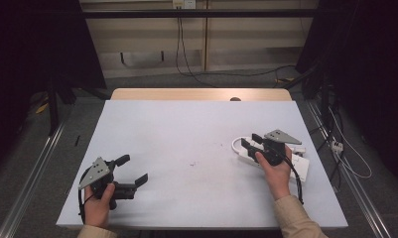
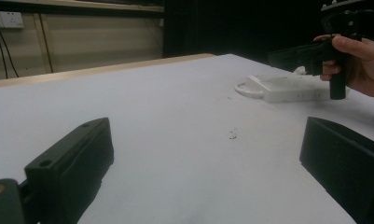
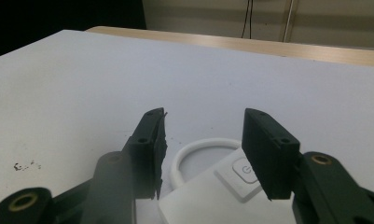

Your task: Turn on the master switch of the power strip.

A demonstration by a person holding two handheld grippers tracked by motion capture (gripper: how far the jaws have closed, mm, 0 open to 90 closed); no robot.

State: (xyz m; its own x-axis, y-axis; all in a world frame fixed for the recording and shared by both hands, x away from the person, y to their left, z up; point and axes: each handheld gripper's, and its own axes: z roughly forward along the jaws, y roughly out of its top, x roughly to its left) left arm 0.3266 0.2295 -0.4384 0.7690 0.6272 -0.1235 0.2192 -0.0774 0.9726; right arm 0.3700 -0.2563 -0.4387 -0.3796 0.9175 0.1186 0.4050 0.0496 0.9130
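A white plastic power strip with a looped white cord (image 1: 298, 161) lies flat on the right part of the pale grey worktop (image 1: 186, 139), near its right edge. In the right gripper view the strip (image 3: 212, 196) shows a square push button (image 3: 244, 169) at its near end, with the cord loop (image 3: 194, 154) curving off just beyond it.

The right claw (image 1: 250, 141) hangs directly over that end of the strip, its two black jaws set apart with the button and loop showing in the gap between them; whether either jaw touches the strip cannot be told. The person's right hand (image 1: 276, 168) grips its handle, and a grey three-cornered plate (image 1: 282, 136) sits on top.

Well apart, at the near left of the worktop, the left claw (image 1: 134, 171) is held low by the left hand (image 1: 98, 203), jaws spread wide with nothing between them. A small dark speck (image 1: 191, 163) marks the worktop's middle.
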